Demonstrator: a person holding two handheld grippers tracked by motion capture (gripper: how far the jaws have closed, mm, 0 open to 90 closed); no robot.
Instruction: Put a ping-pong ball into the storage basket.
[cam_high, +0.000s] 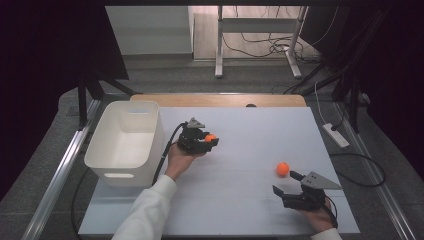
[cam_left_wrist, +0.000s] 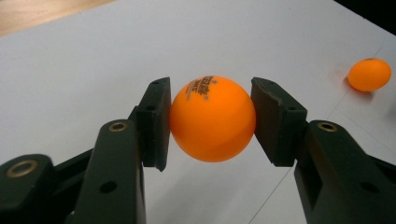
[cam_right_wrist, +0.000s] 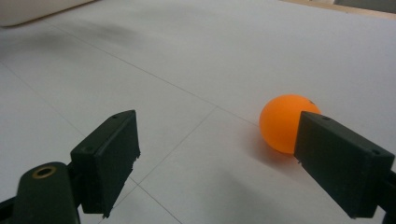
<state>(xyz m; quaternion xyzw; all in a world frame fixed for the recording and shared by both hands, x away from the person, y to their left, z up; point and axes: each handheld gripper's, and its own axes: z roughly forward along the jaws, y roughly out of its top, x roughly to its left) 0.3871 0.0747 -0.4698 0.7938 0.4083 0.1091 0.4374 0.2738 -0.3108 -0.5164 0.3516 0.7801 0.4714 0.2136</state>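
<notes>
**Left gripper clamps one ball, right gripper spread beside another**

The table (cam_high: 240, 130) is a pale board crossed by thin lines. At its left edge stands a white bin (cam_high: 125, 142), open at the top, with a slot handle in its near wall.

The left gripper (cam_high: 210, 140) is just right of the bin, held in the person's left hand (cam_high: 177, 160), with a white sleeve (cam_high: 145, 210) running back to the bottom edge. Its jaws are clamped on an orange ball (cam_left_wrist: 212, 119): in the left gripper view both pads press the ball's sides, and the ball sits off the table with dark print on its upper face.

The right gripper (cam_high: 287, 182) is near the table's front right, in the right hand (cam_high: 317, 217). Its jaws stand wide apart with nothing between them.

A second ball (cam_high: 283, 168) rests on the table just beyond the right gripper's tips. In the right gripper view it lies behind the jaw on the right side, partly hidden by it, outside the gap; whether it touches that jaw cannot be told. It is well apart from the left gripper.
</notes>
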